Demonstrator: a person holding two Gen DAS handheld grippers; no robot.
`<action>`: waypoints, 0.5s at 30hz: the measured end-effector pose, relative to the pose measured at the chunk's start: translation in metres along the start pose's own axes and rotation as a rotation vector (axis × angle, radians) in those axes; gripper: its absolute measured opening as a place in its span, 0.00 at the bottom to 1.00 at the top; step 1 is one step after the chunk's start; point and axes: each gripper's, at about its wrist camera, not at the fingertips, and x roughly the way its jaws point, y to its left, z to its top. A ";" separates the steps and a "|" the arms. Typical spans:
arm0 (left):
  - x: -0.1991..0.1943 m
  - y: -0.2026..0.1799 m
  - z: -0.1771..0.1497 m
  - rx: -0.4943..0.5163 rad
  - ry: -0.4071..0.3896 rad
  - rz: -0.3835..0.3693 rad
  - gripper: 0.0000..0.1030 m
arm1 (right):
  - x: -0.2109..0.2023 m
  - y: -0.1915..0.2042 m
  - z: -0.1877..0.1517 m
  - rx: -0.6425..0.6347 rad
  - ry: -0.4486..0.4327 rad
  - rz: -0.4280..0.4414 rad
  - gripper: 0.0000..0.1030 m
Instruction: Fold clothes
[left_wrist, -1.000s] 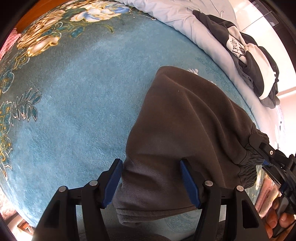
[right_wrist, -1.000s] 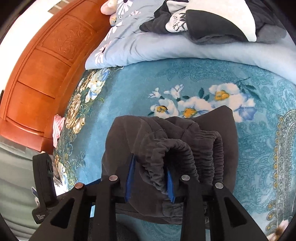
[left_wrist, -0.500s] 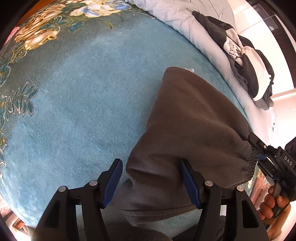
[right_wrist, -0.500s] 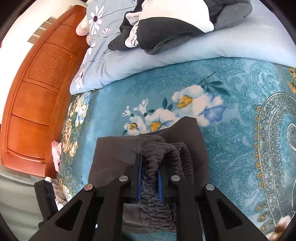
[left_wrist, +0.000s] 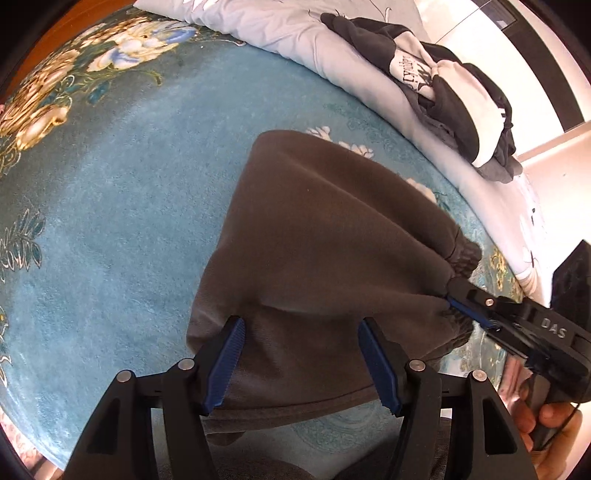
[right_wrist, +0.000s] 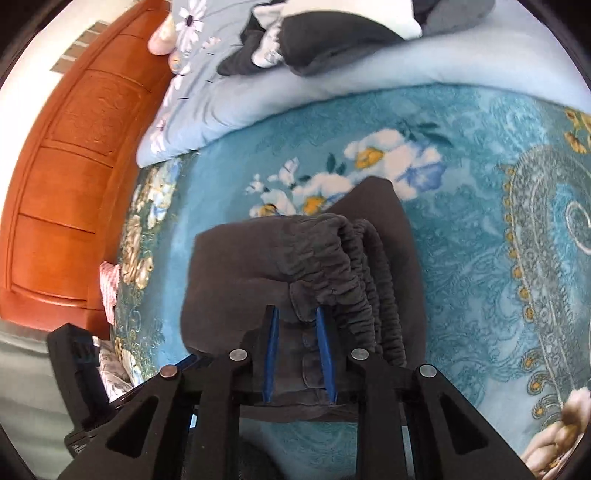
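Dark grey-brown sweatpants (left_wrist: 317, 243) lie folded on a teal floral blanket (left_wrist: 110, 192). My left gripper (left_wrist: 301, 332) is open, its blue pads straddling the near edge of the pants. My right gripper (right_wrist: 295, 317) is shut on the gathered elastic waistband (right_wrist: 332, 266) of the pants; it also shows in the left wrist view (left_wrist: 469, 306) at the right, gripping the waistband. The pants also show in the right wrist view (right_wrist: 236, 280).
A light blue quilt (left_wrist: 332, 62) lies at the far side with a black-and-white sweatshirt (left_wrist: 454, 96) piled on it. A wooden headboard (right_wrist: 66, 177) stands at the left in the right wrist view. A pink cloth (right_wrist: 110, 291) lies by it.
My right gripper closed onto the waistband, then pulled it; the pants stretched flatter between the grippers. My left gripper stayed open over the near edge.
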 end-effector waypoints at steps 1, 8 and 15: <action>-0.006 0.006 0.002 -0.009 -0.016 -0.037 0.66 | -0.002 -0.003 0.000 0.019 -0.009 0.025 0.20; -0.006 0.059 0.027 -0.085 -0.021 -0.120 0.88 | -0.037 -0.021 0.003 -0.051 -0.099 0.036 0.81; 0.039 0.066 0.037 0.040 0.144 -0.194 0.88 | 0.013 -0.050 0.018 0.021 0.112 0.122 0.85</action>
